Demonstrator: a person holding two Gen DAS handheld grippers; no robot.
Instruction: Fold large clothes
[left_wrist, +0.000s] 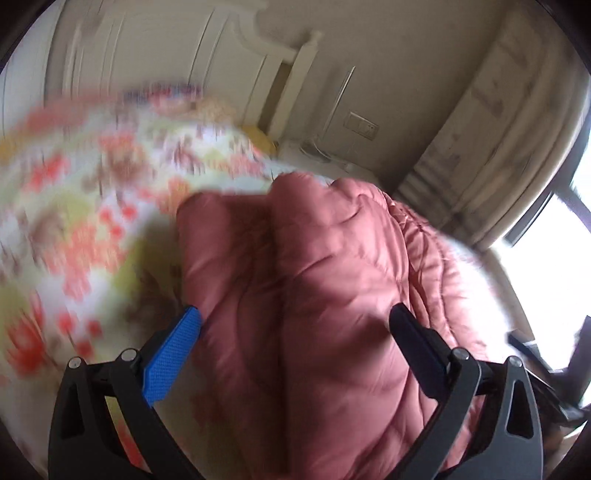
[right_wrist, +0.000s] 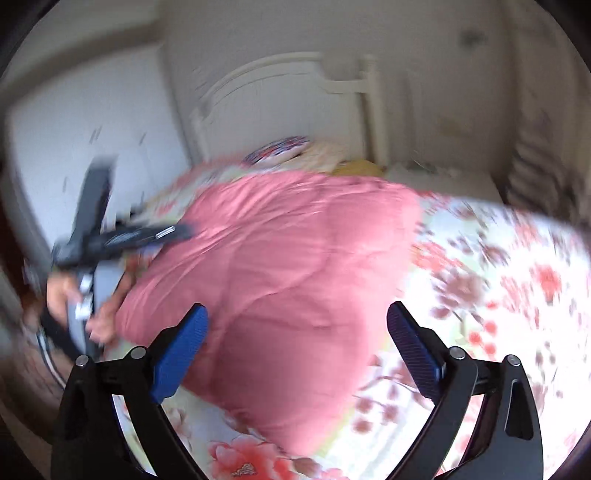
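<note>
A puffy pink quilted garment (right_wrist: 280, 266) lies bunched on a floral bed sheet (right_wrist: 498, 280). In the left wrist view it (left_wrist: 317, 295) fills the middle, folded into thick rolls. My left gripper (left_wrist: 295, 325) is open, its jaws wide on either side of the pink fabric, close above it. My right gripper (right_wrist: 297, 321) is open and empty, hovering over the garment's near part. The left gripper (right_wrist: 110, 236) and the hand holding it also show at the left of the right wrist view, beside the garment's left edge. Both views are blurred.
A white headboard (right_wrist: 288, 92) stands at the bed's far end with pillows (right_wrist: 280, 149) in front of it. A white wardrobe (right_wrist: 74, 129) is at the left. A curtain (left_wrist: 491, 140) and bright window (left_wrist: 546, 258) are to the right of the bed.
</note>
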